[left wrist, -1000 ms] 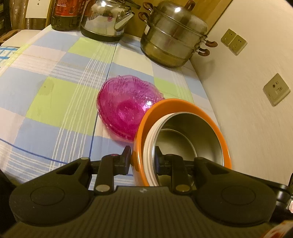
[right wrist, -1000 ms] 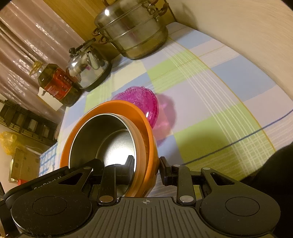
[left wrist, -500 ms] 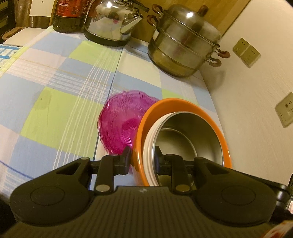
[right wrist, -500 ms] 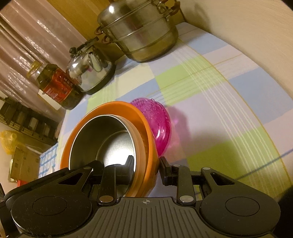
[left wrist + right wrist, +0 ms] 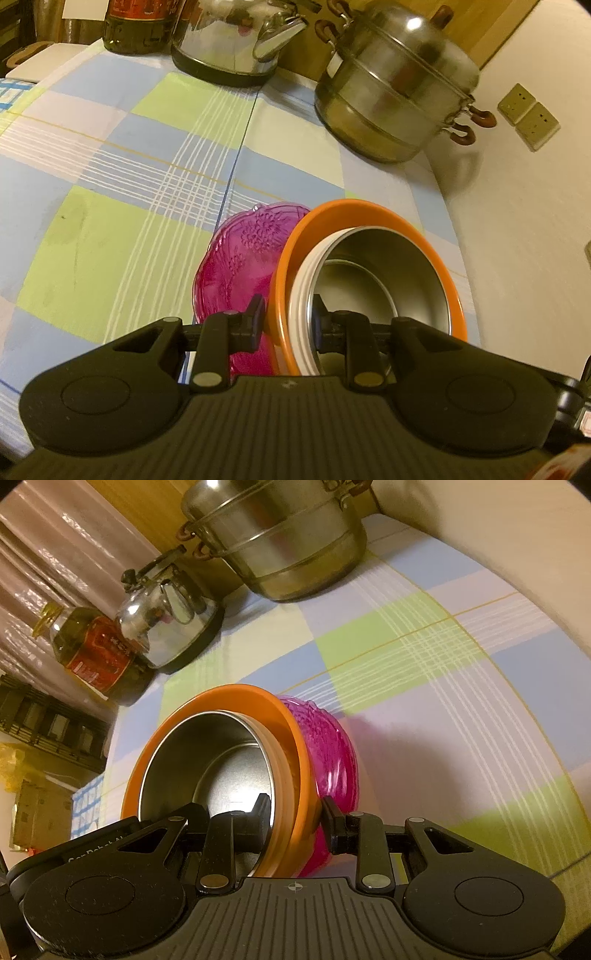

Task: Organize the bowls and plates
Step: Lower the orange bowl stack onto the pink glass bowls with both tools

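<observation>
My left gripper is clamped on the near rim of the orange bowl, one finger outside, one inside against the white-rimmed steel bowl nested in it. My right gripper pinches the same stack from the opposite rim. The orange bowl is glossy, the steel liner brushed and dull. The stack hangs tilted over the pink glass bowl, translucent with embossed flowers, which sits on the checked tablecloth. At the far edge stand a kettle and a steamer pot.
</observation>
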